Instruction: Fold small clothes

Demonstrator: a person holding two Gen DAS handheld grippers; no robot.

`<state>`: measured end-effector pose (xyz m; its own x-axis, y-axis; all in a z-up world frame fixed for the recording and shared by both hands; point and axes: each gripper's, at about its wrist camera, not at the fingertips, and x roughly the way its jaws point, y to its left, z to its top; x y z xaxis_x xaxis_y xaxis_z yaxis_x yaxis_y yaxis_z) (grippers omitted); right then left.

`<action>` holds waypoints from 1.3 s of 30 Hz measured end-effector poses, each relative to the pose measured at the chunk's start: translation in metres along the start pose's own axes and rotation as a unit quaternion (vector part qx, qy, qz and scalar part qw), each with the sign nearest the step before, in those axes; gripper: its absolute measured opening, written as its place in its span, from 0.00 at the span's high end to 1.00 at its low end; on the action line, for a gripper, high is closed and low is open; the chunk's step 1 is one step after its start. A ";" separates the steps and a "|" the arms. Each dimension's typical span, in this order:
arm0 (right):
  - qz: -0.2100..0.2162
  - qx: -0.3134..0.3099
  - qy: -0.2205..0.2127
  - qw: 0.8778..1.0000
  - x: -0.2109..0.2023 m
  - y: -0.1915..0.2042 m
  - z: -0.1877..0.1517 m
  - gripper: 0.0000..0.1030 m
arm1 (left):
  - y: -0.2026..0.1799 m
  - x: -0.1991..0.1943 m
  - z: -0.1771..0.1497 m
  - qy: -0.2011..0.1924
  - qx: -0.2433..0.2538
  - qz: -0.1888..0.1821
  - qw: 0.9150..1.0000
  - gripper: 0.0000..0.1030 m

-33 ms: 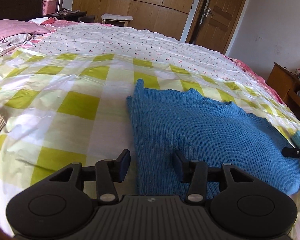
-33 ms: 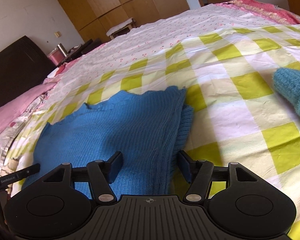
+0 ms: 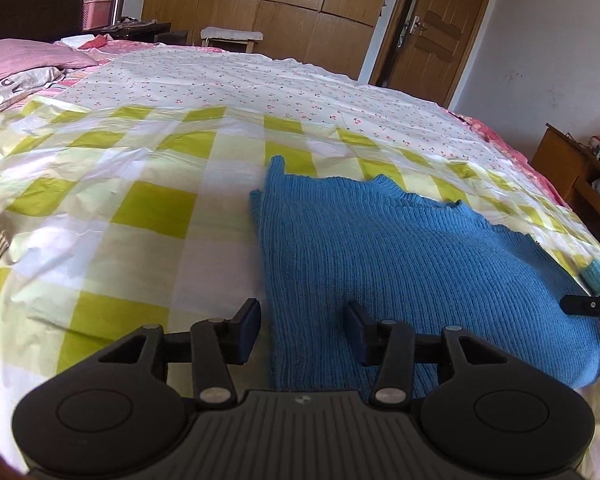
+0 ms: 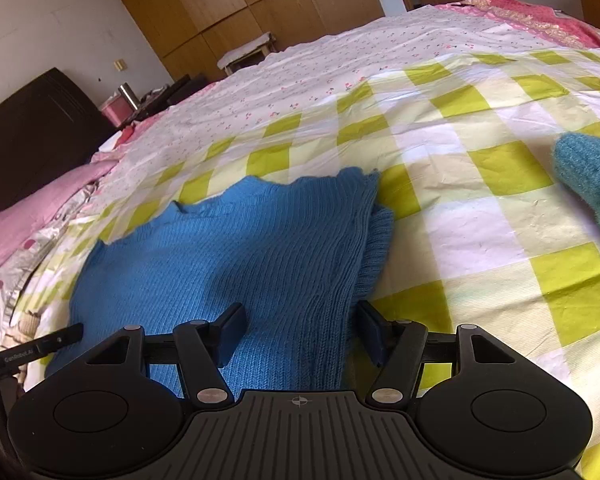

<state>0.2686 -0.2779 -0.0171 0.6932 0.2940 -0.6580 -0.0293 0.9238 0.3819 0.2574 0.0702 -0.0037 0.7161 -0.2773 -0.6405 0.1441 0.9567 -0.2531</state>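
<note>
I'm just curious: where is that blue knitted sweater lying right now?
The blue sweater lies folded on the green-and-white checked sheet, right ahead of both claws; a teal knit piece lies apart from it at the right edge of the right claw's view.

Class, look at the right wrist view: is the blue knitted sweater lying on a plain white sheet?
No, the blue knitted sweater lies on a green-and-white checked sheet.

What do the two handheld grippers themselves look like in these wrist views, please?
Both the left gripper and the right gripper are matte black, with ribbed bodies, round side housings, silver pivot screws and dark blue finger pads. A small crosshair mark sits on each body.
</note>
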 end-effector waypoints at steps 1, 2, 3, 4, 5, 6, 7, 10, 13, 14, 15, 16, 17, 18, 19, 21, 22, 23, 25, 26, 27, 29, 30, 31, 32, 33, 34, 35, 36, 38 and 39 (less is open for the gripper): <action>-0.006 -0.007 0.001 1.000 0.002 0.002 -0.001 0.42 | -0.001 0.000 -0.001 0.002 0.006 -0.003 1.000 0.53; -0.009 -0.009 -0.002 1.000 0.003 0.004 -0.002 0.44 | -0.002 0.000 -0.002 0.003 0.007 -0.008 1.000 0.58; -0.010 -0.006 -0.002 1.000 0.004 0.005 -0.003 0.53 | -0.002 0.000 -0.003 0.006 0.005 -0.014 1.000 0.63; -0.009 0.001 0.001 1.000 0.005 0.006 -0.003 0.58 | -0.001 0.000 -0.003 0.010 0.001 -0.021 1.000 0.66; -0.003 0.008 0.007 1.000 0.006 0.005 -0.003 0.68 | -0.002 -0.001 -0.004 0.014 0.002 -0.025 1.000 0.70; 0.001 0.011 0.012 1.000 0.005 0.005 -0.004 0.72 | -0.002 -0.002 -0.004 0.017 0.005 -0.028 0.999 0.73; 0.001 0.005 0.015 1.000 0.004 0.007 -0.005 0.74 | -0.003 -0.003 -0.005 0.020 0.009 -0.029 0.999 0.74; 0.005 -0.003 0.023 1.000 -0.002 0.009 -0.008 0.78 | -0.005 -0.007 -0.007 0.031 0.016 -0.040 0.999 0.77; 0.015 0.002 0.035 0.999 -0.011 0.008 -0.015 0.79 | -0.008 -0.015 -0.013 0.044 0.016 -0.052 0.998 0.78; 0.017 0.000 0.039 0.999 -0.014 0.008 -0.018 0.79 | -0.009 -0.019 -0.017 0.049 0.018 -0.056 0.997 0.78; 0.019 -0.004 0.044 0.999 -0.020 0.010 -0.023 0.79 | -0.011 -0.024 -0.021 0.053 0.019 -0.059 0.997 0.78; 0.019 -0.008 0.049 0.999 -0.025 0.010 -0.028 0.79 | -0.013 -0.030 -0.025 0.057 0.022 -0.063 0.996 0.78; 0.021 -0.013 0.056 0.998 -0.031 0.011 -0.035 0.79 | -0.014 -0.037 -0.030 0.062 0.025 -0.067 0.996 0.78; 0.022 -0.017 0.060 0.998 -0.038 0.011 -0.041 0.79 | -0.016 -0.044 -0.035 0.068 0.028 -0.072 0.995 0.78; 0.022 -0.022 0.068 0.997 -0.046 0.011 -0.048 0.79 | -0.018 -0.051 -0.041 0.077 0.031 -0.075 0.994 0.78; 0.022 -0.032 0.080 0.996 -0.063 0.010 -0.060 0.79 | -0.021 -0.068 -0.057 0.098 0.041 -0.083 0.991 0.78; 0.023 -0.037 0.089 0.995 -0.073 0.010 -0.068 0.79 | -0.022 -0.077 -0.065 0.107 0.045 -0.086 0.989 0.78; 0.025 -0.041 0.098 0.994 -0.083 0.009 -0.075 0.79 | -0.023 -0.087 -0.074 0.113 0.048 -0.089 0.988 0.78; 0.025 -0.050 0.110 0.992 -0.099 0.007 -0.088 0.79 | -0.025 -0.103 -0.086 0.121 0.051 -0.089 0.987 0.78; 0.022 -0.057 0.115 0.991 -0.107 0.007 -0.095 0.79 | -0.026 -0.110 -0.091 0.122 0.053 -0.084 0.988 0.77; 0.016 -0.063 0.116 0.991 -0.112 0.007 -0.099 0.76 | -0.027 -0.114 -0.094 0.120 0.056 -0.077 0.988 0.76; 0.001 -0.068 0.104 0.992 -0.124 0.009 -0.101 0.73 | -0.031 -0.122 -0.098 0.112 0.067 -0.060 0.990 0.74; -0.006 -0.069 0.094 0.993 -0.128 0.010 -0.100 0.73 | -0.032 -0.124 -0.097 0.107 0.068 -0.053 0.990 0.73; -0.014 -0.073 0.078 0.994 -0.134 0.012 -0.099 0.73 | -0.032 -0.127 -0.096 0.103 0.065 -0.051 0.991 0.73; -0.022 -0.077 0.064 0.995 -0.138 0.013 -0.097 0.73 | -0.032 -0.129 -0.094 0.100 0.062 -0.048 0.992 0.73; -0.029 -0.077 0.051 0.995 -0.141 0.014 -0.095 0.73 | -0.032 -0.131 -0.093 0.094 0.060 -0.044 0.993 0.73; -0.037 -0.077 0.041 0.996 -0.143 0.013 -0.093 0.73 | -0.032 -0.133 -0.092 0.089 0.060 -0.041 0.993 0.73; -0.046 -0.075 0.034 0.996 -0.142 0.011 -0.090 0.73 | -0.032 -0.135 -0.090 0.082 0.062 -0.035 0.994 0.73; -0.051 -0.068 0.028 0.996 -0.141 0.008 -0.087 0.73 | -0.032 -0.137 -0.089 0.075 0.064 -0.028 0.995 0.73; -0.050 -0.053 0.018 0.997 -0.132 0.003 -0.080 0.72 | -0.033 -0.137 -0.084 0.061 0.065 -0.025 0.996 0.73; -0.052 -0.047 0.015 0.997 -0.126 0.001 -0.077 0.72 | -0.034 -0.135 -0.082 0.056 0.062 -0.024 0.996 0.73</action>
<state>0.1254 -0.2948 0.0166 0.6744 0.2005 -0.7106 -0.0264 0.9684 0.2482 0.0998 0.0683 0.0321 0.6271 -0.3245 -0.7081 0.2642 0.9438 -0.1985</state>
